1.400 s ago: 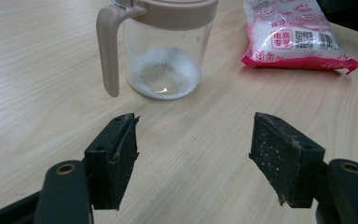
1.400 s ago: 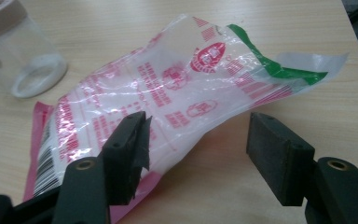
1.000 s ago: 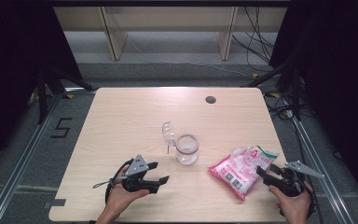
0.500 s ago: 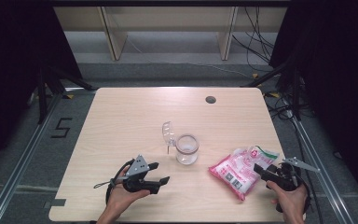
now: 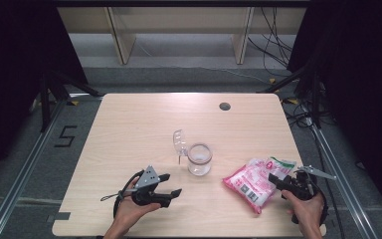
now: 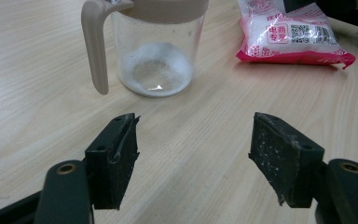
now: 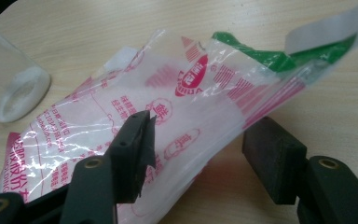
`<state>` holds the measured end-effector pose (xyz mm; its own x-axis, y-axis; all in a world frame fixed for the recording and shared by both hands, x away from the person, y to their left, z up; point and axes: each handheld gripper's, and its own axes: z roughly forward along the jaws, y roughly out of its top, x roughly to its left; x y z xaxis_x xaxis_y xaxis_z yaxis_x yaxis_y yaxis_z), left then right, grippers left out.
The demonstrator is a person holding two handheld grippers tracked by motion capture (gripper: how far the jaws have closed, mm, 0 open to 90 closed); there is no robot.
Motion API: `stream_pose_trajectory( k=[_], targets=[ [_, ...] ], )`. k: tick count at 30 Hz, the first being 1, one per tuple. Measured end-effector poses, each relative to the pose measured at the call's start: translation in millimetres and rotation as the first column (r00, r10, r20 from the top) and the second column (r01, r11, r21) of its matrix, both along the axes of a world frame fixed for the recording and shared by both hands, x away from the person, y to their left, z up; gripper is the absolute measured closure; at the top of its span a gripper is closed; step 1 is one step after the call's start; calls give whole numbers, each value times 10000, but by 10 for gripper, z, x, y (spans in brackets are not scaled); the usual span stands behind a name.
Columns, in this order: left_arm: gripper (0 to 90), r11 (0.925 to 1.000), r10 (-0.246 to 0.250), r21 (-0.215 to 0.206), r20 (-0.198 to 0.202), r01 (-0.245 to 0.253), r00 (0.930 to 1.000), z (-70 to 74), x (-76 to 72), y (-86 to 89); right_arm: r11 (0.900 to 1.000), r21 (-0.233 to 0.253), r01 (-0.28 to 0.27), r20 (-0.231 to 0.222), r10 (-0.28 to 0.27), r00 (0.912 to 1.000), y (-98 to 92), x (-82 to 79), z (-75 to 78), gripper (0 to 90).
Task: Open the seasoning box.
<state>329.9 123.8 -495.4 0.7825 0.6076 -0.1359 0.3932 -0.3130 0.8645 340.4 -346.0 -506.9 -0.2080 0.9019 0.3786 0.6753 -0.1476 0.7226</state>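
At the table's near right edge, the right gripper (image 5: 278, 180) has its jaws spread, one on each side of the bag's (image 5: 254, 181) thin upper part, not yet closed on it. The pink-and-white bag lies flat on the table (image 5: 139, 129), its green-tipped top lifted slightly. Just left of it stands the jar (image 5: 199, 159), lid open, a little white powder at its bottom. Farther left, the left gripper (image 5: 171, 184) rests in the hand, jaws wide apart and empty, pointing toward the jar.

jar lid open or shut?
Open: the lid stands flipped up beside the jar mouth; the rim shows as an open ring.
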Motion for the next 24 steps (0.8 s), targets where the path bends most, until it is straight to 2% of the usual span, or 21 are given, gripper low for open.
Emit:
stream_pose_trajectory(
  k=[1, 2, 3, 4, 5, 7, 8, 9, 10, 11, 12, 14, 15, 17, 18, 19, 20, 21, 22, 23, 24],
  targets=[
    [314, 10000, 4, -12, -2, -4, 10000, -1, 0, -2, 9999, 0, 131, -190, -131, 9997, 10, 6, -3, 439],
    [313, 10000, -24, 16, 36, 24, 10000, 0, 2, -1, 9999, 47, 163, -164, -162, 9997, 18, 13, -10, 443],
    [314, 10000, -25, -5, 25, 25, 10000, -1, 1, -3, 9998, -193, -35, -3, 35, 10000, 6, 41, -35, 446],
    [314, 10000, -26, -14, 18, 26, 10000, -1, 0, -4, 9998, -193, -35, -3, 35, 10000, 6, 41, -35, 446],
    [314, 10000, -15, -27, -5, 15, 10000, -3, -1, -6, 9994, -206, -273, 36, 273, 9996, -14, 48, -35, 447],
    [314, 10000, -15, 12, 27, 15, 10000, -5, 0, -7, 9995, -321, -78, -155, 73, 9999, 1, 59, -39, 447],
    [314, 10000, -16, -9, 16, 16, 10000, -7, 0, -9, 9998, 136, 110, -382, -105, 9992, 36, 56, -38, 458],
    [314, 10000, -36, -16, 4, 36, 10000, -9, 1, -10, 9999, -157, -32, -152, 30, 9999, 16, 73, -53, 483],
    [314, 10000, -37, -16, 4, 37, 10000, -9, 1, -10, 9999, -160, -33, -82, 31, 10000, 19, 83, -67, 507],
    [314, 10000, -38, -16, 7, 38, 10000, -9, 1, -11, 9999, -139, -23, -97, 21, 10000, 21, 85, -63, 536],
    [314, 10000, -32, -19, 5, 32, 10000, -9, 1, -11, 9997, 229, 109, -356, -101, 9993, 42, 71, -43, 564],
    [314, 10000, 10, 27, 23, -10, 10000, -6, -3, -10, 9998, 124, 153, -302, -149, 9994, 22, 68, -35, 639],
    [314, 10000, 3, 19, 25, -3, 10000, -6, -2, -10, 10000, 18, 23, -33, -23, 10000, 1, 88, -56, 663],
    [314, 10000, 3, 31, 23, -3, 10000, -6, -3, -11, 9996, 282, 73, -224, -67, 9997, -2, 71, -31, 730],
    [314, 10000, -30, 61, 39, 30, 10000, -6, -2, -11, 9998, 187, -42, 128, 40, 9999, -22, 89, -56, 756],
    [314, 9999, -59, 108, 48, 59, 10000, -6, -2, -10, 9989, 466, 100, -78, -97, 9999, 0, 85, -52, 774],
    [314, 9999, -68, 119, 57, 67, 10000, -7, -2, -11, 9998, 161, -139, 196, 136, 9997, -34, 100, -65, 790],
    [314, 10000, 3, 74, -16, -3, 10000, -9, -9, -15, 9987, 514, -2, -43, 5, 10000, -11, 89, -55, 833],
    [314, 9999, -4, 100, 6, 4, 10000, -10, -8, -16, 9990, 366, -262, 235, 254, 9994, -35, 92, -53, 855],
    [314, 10000, 37, -65, -30, -38, 10000, -13, -14, -28, 9992, 231, -312, 450, 302, 9985, -35, 100, -62, 865],
    [315, 10000, 26, -44, -23, -26, 10000, -12, -13, -27, 9988, 328, -363, 341, 352, 9988, -26, 86, -44, 887]
  ],
)
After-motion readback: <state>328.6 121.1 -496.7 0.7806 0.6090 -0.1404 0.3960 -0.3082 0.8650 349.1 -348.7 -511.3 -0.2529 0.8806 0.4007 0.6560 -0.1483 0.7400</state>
